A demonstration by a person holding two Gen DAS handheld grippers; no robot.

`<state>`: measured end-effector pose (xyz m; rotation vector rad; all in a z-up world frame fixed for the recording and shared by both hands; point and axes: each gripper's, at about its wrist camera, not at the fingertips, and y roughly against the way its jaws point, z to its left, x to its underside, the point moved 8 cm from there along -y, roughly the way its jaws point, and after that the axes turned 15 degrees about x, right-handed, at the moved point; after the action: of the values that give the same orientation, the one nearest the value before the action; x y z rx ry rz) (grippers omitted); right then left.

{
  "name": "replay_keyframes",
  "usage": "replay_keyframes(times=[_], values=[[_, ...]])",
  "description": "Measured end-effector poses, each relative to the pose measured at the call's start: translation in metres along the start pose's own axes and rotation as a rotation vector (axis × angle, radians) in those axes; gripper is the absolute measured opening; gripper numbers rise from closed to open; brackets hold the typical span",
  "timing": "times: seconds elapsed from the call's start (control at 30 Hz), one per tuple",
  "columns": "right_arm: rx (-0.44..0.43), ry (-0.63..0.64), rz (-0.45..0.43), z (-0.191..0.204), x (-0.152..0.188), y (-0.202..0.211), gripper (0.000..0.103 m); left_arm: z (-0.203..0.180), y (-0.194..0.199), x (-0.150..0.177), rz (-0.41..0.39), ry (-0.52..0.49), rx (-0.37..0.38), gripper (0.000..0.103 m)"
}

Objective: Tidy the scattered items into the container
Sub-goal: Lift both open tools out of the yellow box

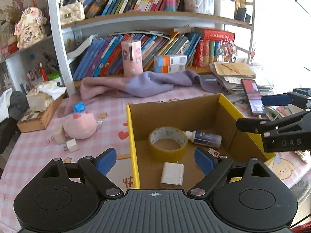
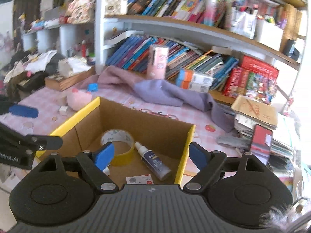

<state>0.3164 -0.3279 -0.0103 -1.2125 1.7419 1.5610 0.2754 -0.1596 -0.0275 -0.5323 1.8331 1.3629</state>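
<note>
An open cardboard box [image 1: 134, 136] with yellow edges stands on the pink checked table. It holds a yellow tape roll [image 1: 168, 143], a small spray bottle [image 1: 204, 138], a white charger [image 1: 172, 174] and a small card [image 1: 213, 152]. My left gripper [image 1: 155, 160] is open and empty over the box's near left wall. My right gripper [image 2: 150, 154] is open and empty above the box [image 2: 184, 155], over the bottle [image 2: 153, 162] and tape roll [image 2: 118, 147]. On the table left of the box lie a pink plush toy [image 1: 79, 125], a white plug [image 1: 72, 145] and a blue block [image 1: 78, 107].
A purple cloth [image 1: 140, 84] lies behind the box. A phone [image 1: 253, 97] leans on a paper stack at the right. A wooden tissue box [image 1: 37, 114] sits at the left. Bookshelves stand behind, with a pink bottle [image 1: 132, 58] in front of the books.
</note>
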Motion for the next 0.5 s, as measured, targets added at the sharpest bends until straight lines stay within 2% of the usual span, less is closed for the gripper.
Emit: replay_keyframes(times=[0.3, 0.5], values=[[0.083, -0.087, -0.004, -0.002, 0.033, 0.027, 0.083, 0.0, 0.015, 0.02, -0.032, 0.037, -0.058, 0.09], [0.106, -0.148, 0.048, 0.006, 0.059, 0.034, 0.083, 0.0, 0.02, 0.034, -0.011, 0.035, -0.08, 0.09]])
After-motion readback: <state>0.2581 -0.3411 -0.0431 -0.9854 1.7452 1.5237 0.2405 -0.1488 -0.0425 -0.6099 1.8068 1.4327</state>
